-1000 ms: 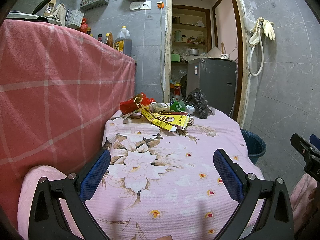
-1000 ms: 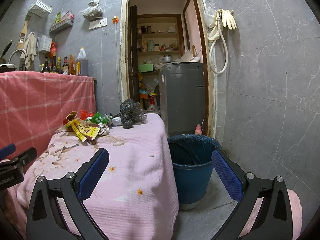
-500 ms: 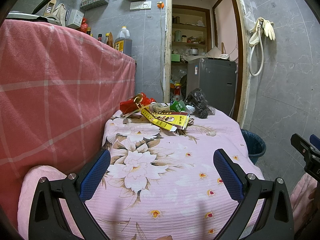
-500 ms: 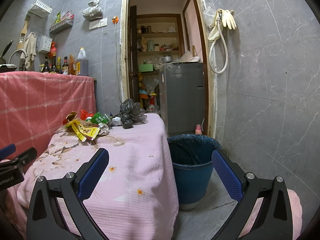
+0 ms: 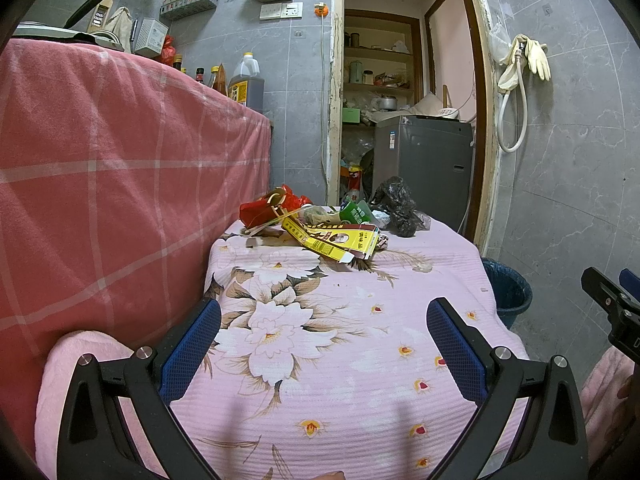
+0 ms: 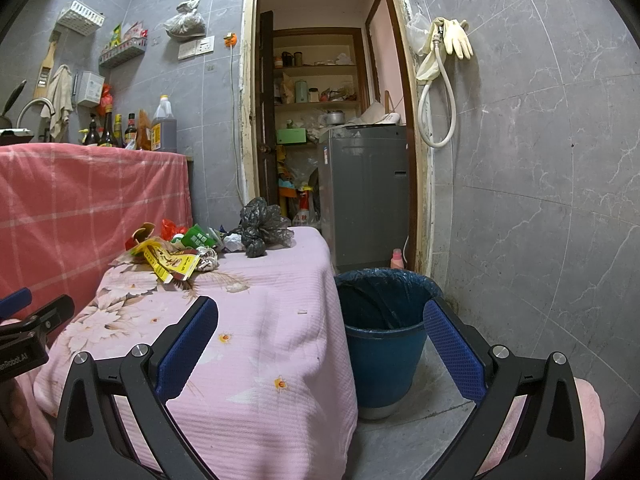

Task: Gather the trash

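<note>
A heap of trash lies at the far end of a table with a pink flowered cloth [image 5: 340, 344]: a flattened yellow carton [image 5: 334, 240], a red wrapper [image 5: 266, 208], a green packet [image 5: 356, 212] and a crumpled black plastic bag [image 5: 396, 206]. The heap also shows in the right wrist view, with the yellow carton [image 6: 170, 264] and the black bag [image 6: 260, 226]. A blue bin with a dark liner [image 6: 382, 320] stands on the floor right of the table. My left gripper [image 5: 324, 340] is open and empty over the near end of the table. My right gripper [image 6: 320, 340] is open and empty near the table's right corner and the bin.
A counter draped in red checked cloth [image 5: 120, 168] rises along the table's left side, with bottles [image 5: 244, 84] on top. Behind is a doorway with a grey washing machine [image 5: 428, 164]. A grey tiled wall [image 6: 540, 160] bounds the right, with a hose and gloves [image 6: 444, 60] hanging.
</note>
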A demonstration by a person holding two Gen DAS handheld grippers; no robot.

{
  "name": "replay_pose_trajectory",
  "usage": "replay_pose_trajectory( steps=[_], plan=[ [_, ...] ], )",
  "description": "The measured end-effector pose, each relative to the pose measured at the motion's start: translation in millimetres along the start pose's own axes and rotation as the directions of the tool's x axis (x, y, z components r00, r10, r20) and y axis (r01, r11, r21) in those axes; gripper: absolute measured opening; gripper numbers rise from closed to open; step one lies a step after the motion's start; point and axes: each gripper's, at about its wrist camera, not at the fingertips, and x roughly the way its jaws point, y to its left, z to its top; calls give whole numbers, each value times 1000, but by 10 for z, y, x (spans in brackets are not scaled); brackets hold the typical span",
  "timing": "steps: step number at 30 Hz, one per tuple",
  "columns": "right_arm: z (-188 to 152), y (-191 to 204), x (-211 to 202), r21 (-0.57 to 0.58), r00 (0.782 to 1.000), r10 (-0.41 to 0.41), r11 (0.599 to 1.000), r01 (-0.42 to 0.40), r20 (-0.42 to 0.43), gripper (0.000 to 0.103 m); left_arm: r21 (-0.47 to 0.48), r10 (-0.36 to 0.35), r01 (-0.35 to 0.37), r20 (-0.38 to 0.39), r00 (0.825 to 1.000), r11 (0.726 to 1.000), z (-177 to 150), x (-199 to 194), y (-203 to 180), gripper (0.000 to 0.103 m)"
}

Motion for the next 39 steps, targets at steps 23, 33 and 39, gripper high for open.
replay_pose_trajectory(
  steps=[23,33,39],
  plan=[
    [-12,-17,9,1,1000,0,1000,0,-5,103,-14,8,-8,-1,1000,1000,18,-4,46,101],
    [15,26,17,17,1000,12,1000,-12,-8,103,-7,17,-17,-6,1000,1000,43,24,22,101],
    [38,55,36,16,1000,13,1000,-13,-14,103,-15,17,-17,-7,1000,1000,114,75,40,101]
  ],
)
